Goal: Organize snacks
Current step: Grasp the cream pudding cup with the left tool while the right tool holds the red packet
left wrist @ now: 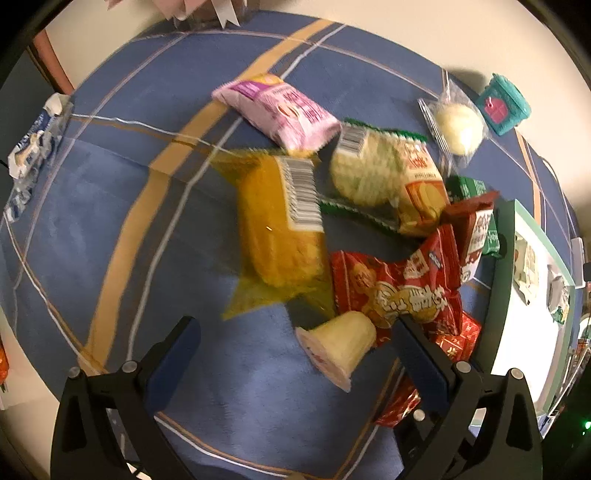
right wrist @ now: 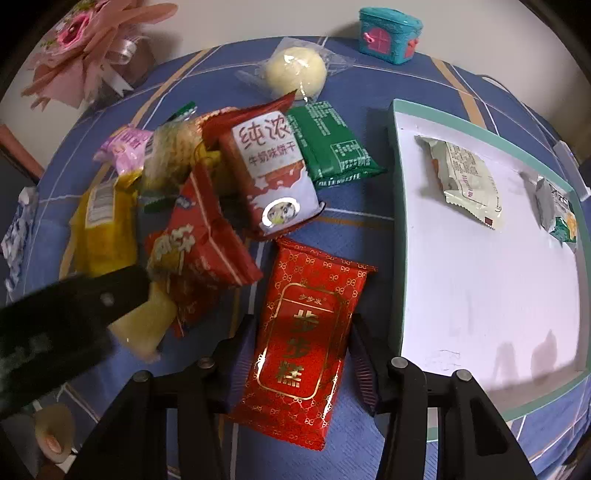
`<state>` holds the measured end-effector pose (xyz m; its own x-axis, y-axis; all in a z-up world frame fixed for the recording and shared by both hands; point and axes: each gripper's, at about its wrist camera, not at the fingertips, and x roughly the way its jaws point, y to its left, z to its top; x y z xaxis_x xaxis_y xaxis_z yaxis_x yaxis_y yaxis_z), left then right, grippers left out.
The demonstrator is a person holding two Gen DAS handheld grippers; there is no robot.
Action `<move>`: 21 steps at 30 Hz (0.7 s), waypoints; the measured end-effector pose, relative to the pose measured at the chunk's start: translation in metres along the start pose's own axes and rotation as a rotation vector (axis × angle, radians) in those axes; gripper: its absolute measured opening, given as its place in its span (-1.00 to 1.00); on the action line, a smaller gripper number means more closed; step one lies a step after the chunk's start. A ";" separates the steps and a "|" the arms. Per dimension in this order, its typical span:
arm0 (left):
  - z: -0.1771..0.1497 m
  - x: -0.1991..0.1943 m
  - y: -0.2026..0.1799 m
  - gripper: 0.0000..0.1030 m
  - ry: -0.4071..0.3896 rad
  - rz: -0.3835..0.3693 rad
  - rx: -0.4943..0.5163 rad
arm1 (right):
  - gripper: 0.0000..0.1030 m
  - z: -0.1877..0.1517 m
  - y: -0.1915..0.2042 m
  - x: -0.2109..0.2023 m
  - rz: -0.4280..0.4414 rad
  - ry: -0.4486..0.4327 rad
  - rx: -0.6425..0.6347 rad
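A pile of wrapped snacks lies on a blue plaid cloth. In the left wrist view my left gripper (left wrist: 295, 339) is open over a pale jelly cup (left wrist: 338, 345), which lies on its side between the fingers, beside a yellow cake pack (left wrist: 280, 236) and a red cracker bag (left wrist: 399, 288). In the right wrist view my right gripper (right wrist: 304, 339) has its fingers at both sides of a flat red-and-gold cake packet (right wrist: 306, 339) on the cloth; whether they press it is unclear. A white tray with a teal rim (right wrist: 397, 229) at the right holds two pale snack packs (right wrist: 469, 181).
A pink pack (left wrist: 280, 110), a green-edged rice cracker pack (left wrist: 376, 173), a round white bun in clear wrap (right wrist: 295, 72), a green pack (right wrist: 332, 147) and a milk biscuit pack (right wrist: 273, 173) lie around. A teal toy box (right wrist: 389, 35) and pink flowers (right wrist: 92, 40) stand at the far edge.
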<state>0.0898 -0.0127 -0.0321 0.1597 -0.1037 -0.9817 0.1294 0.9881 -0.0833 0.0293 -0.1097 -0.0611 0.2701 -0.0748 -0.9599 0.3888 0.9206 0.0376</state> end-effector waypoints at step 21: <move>-0.024 0.019 -0.040 -0.01 0.025 -0.095 0.000 | 0.00 -0.017 -0.011 -0.011 0.024 0.012 -0.033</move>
<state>0.0641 -0.0518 -0.0514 0.1222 -0.1937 -0.9734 0.1423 0.9741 -0.1760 0.0068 -0.1122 -0.0555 0.2681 -0.0478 -0.9622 0.3529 0.9342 0.0519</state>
